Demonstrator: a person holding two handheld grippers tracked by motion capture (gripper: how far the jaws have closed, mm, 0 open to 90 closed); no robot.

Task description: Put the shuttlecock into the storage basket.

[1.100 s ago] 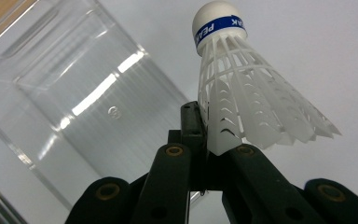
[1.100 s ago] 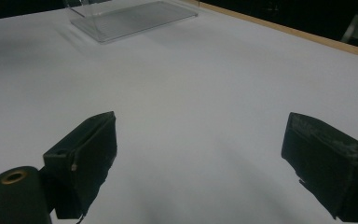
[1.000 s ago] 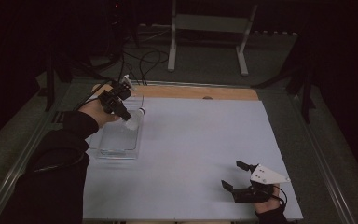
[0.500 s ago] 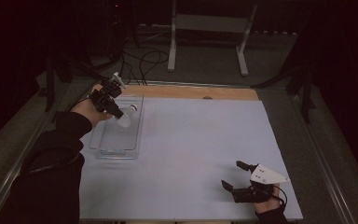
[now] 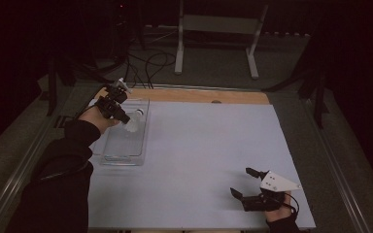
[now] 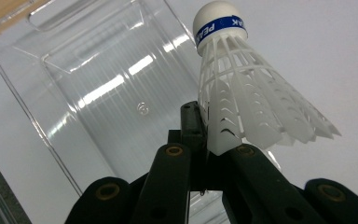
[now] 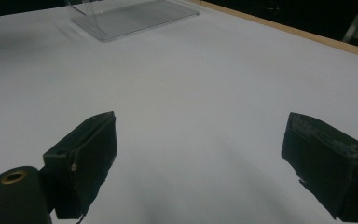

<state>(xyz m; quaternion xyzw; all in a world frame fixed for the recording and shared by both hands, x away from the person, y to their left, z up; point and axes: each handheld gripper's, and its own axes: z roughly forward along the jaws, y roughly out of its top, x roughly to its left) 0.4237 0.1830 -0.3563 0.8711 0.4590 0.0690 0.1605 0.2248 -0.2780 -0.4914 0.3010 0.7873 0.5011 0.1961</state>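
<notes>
High view: at the table's [image 5: 199,145] far left, the left gripper [image 5: 121,115] holds a white shuttlecock [image 5: 134,121] over a clear tray [image 5: 126,155]; the right gripper [image 5: 245,187] rests near right, jaws spread. Left gripper view: it pinches the shuttlecock's [image 6: 247,98] feather skirt; the cork, banded blue, points away. Right gripper view: jaws wide, nothing between.

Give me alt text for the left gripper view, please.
The left gripper has its black jaws shut on the skirt edge of a white shuttlecock, whose blue-banded cork points away. Below and beside it lies a clear plastic tray on a white table.
</notes>
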